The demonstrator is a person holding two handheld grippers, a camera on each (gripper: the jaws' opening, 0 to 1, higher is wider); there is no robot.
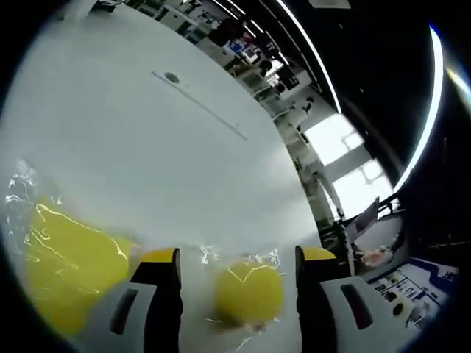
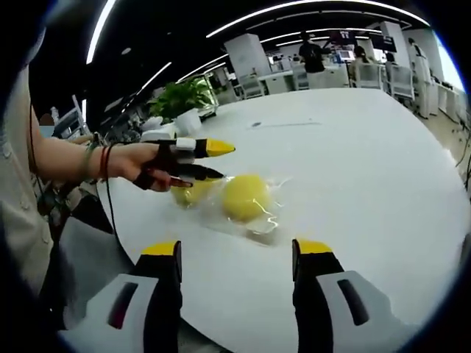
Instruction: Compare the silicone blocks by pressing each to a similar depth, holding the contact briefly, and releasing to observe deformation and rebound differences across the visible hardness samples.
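Left gripper view: the left gripper (image 1: 237, 259) is seen at the bottom centre of the frame, jaws spread apart with yellow tips. A round yellow silicone block (image 1: 248, 292) in clear plastic wrap lies between the jaws at lower centre; contact with either jaw cannot be told. A second yellow block (image 1: 65, 266), larger in the frame and also wrapped, is seen at the lower left, outside the left jaw. Both rest on a white table (image 1: 162, 154) filling the upper left.

Right gripper view: the right gripper (image 2: 235, 251) is seen at the bottom centre, jaws parted, nothing held, poised over the near table edge. The two wrapped blocks lie just left of centre, side by side. The left gripper is seen entering from the left, held by a hand (image 2: 140, 163), its tips parted, the lower tip just above the left-hand block. A potted plant (image 2: 184, 99) stands at the upper left on the table's far edge.
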